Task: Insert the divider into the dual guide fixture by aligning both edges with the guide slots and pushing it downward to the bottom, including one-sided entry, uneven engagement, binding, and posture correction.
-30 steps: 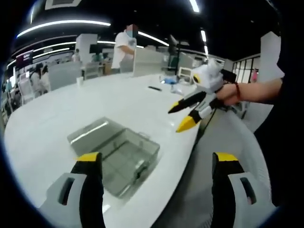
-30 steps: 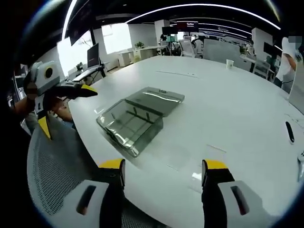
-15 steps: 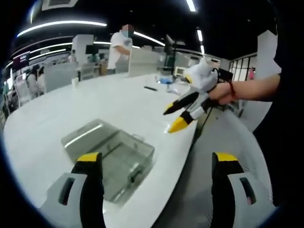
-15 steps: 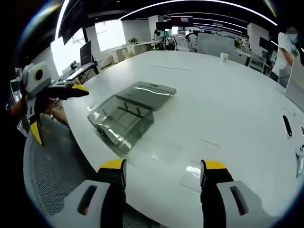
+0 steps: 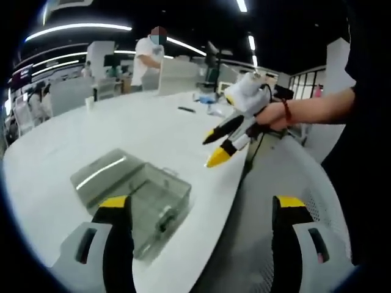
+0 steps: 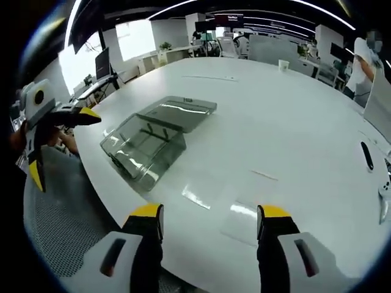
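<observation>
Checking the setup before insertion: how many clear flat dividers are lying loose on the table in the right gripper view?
2: one clear divider nearer the open box, the other clear divider towards the view's right; more could sit inside the box.

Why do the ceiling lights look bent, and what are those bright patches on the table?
In both gripper views the fisheye lens bows the ceiling light strips into arcs and curves the white table edge. In the right gripper view the bright patches near the jaws look like ceiling light reflected off the glossy top. In the left gripper view the clear plastic box shows a glare streak on its lid.
</observation>
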{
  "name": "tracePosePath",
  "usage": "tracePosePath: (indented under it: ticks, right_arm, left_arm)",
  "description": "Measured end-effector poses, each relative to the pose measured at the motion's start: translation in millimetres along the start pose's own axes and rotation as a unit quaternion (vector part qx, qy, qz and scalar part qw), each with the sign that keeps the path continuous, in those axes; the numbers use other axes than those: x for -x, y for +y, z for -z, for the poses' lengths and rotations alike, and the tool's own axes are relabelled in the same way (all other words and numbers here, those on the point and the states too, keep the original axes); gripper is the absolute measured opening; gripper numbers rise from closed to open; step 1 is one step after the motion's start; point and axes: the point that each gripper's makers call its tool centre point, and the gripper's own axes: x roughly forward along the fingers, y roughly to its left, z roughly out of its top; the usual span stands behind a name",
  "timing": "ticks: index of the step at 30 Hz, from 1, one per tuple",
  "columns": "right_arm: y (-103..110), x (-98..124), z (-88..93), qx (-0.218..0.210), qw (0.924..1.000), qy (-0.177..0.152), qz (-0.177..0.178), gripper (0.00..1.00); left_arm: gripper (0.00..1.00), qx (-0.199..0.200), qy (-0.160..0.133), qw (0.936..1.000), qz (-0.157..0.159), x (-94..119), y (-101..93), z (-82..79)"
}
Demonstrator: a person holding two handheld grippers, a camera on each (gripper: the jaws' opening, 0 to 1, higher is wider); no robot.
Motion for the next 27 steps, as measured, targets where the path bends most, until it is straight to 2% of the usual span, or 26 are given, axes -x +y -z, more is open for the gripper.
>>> tracePosePath:
  ticks: [14, 27]
  right_arm:
    - [-15, -8, 10.2, -0.031, 0.9991, 0.028, 0.006, 0.53]
    - [-31, -16, 20.4, -0.036, 0.9977, 0.051, 0.026, 0.5]
  left_arm:
    - [0.93, -0.005, -0.018, 0.9998, -0.004, -14, -4.1, -14.3]
    - [0.91, -0.007, -0.008, 0.9999, 0.005, -21, -16.8, -11.1]
